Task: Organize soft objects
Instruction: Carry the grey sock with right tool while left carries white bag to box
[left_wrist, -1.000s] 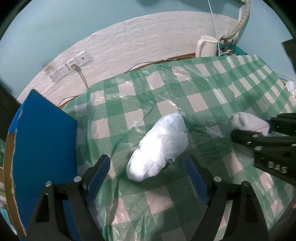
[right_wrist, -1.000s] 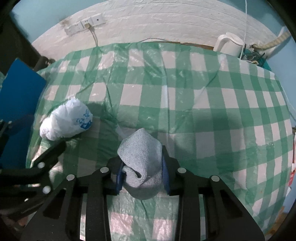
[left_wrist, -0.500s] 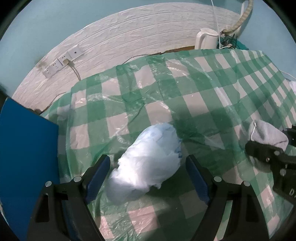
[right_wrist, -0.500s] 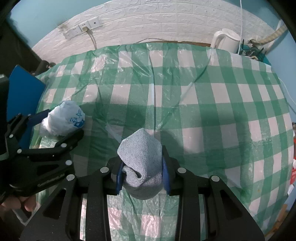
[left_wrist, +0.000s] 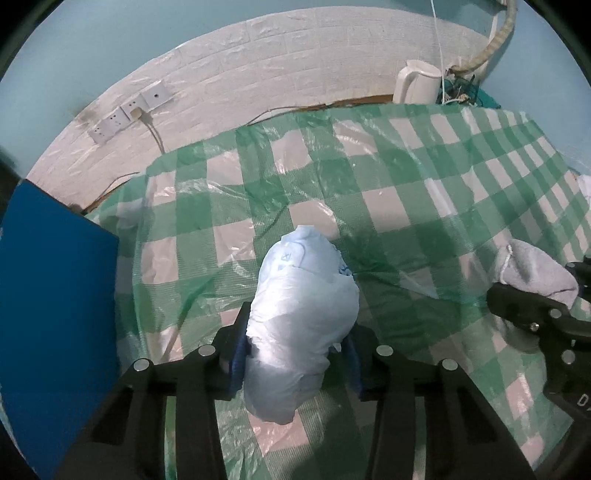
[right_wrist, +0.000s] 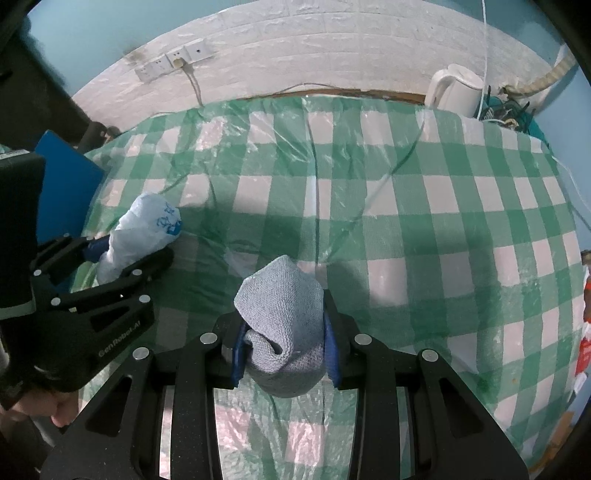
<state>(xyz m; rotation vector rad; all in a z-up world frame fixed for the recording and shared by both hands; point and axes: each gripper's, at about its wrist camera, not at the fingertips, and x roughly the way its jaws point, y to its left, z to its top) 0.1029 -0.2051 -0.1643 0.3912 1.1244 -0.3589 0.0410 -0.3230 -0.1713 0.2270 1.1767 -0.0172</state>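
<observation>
Over the tablecloth (left_wrist: 388, 206), left tool (left_wrist: 295, 354) now clamps the white bundle (left_wrist: 303, 314).

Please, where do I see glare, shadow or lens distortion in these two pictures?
Left wrist view: glare whitens the lower part of the white plastic bundle held in the left gripper; the wall bends strongly, fisheye. Right wrist view: the clear film over the checked tablecloth shines in streaks; a dark shadow lies beside the grey cloth in the right gripper; corners are black.
</observation>
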